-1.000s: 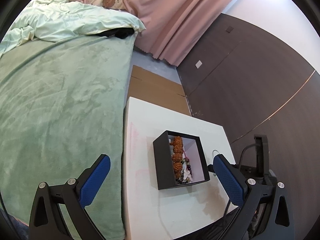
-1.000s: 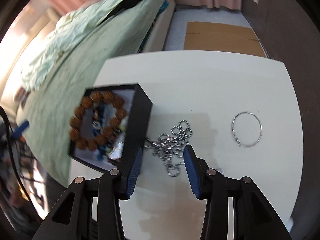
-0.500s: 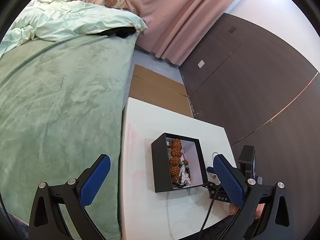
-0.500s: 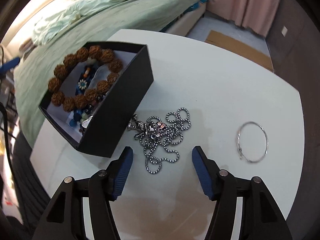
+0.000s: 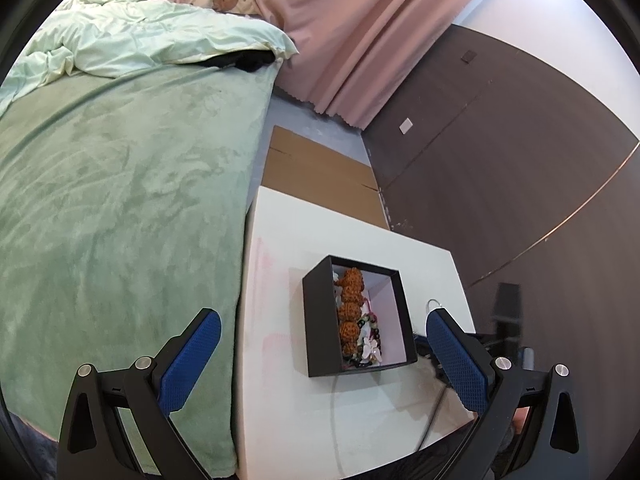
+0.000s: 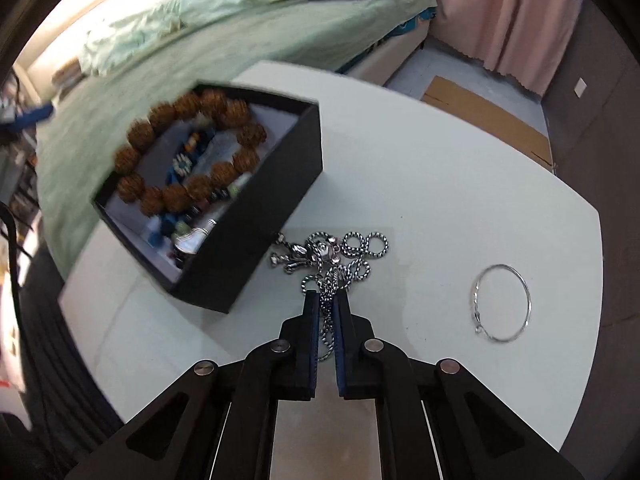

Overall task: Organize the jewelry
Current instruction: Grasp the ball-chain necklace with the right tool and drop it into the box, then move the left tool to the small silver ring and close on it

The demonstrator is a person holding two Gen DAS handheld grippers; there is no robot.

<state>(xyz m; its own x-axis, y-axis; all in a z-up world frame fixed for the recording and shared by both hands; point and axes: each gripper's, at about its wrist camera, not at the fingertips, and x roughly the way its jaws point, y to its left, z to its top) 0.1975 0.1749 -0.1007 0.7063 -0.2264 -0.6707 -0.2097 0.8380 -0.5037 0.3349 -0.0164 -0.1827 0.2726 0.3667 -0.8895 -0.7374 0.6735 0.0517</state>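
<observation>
A black open box (image 6: pixel 256 240) (image 5: pixel 316 320) sits on the white table (image 6: pixel 440 184). It holds a brown bead bracelet (image 6: pixel 188 152) (image 5: pixel 350 312) and small coloured pieces. A silver chain necklace (image 6: pixel 340 252) lies beside the box's right wall. My right gripper (image 6: pixel 326 300) is shut on the near end of the chain. A thin silver bangle (image 6: pixel 502 304) lies to the right on the table. My left gripper (image 5: pixel 320 356) is open and empty, held above the table on the near side of the box.
A bed with a green blanket (image 5: pixel 120 200) borders the table's left side. Flat cardboard (image 5: pixel 320 172) lies on the floor beyond the table. A pink curtain (image 5: pixel 360 40) and a dark wall panel (image 5: pixel 520 160) stand behind.
My right gripper has moved forward onto the chain and closed on it. The left gripper has stayed open, its view shifting only slightly.
</observation>
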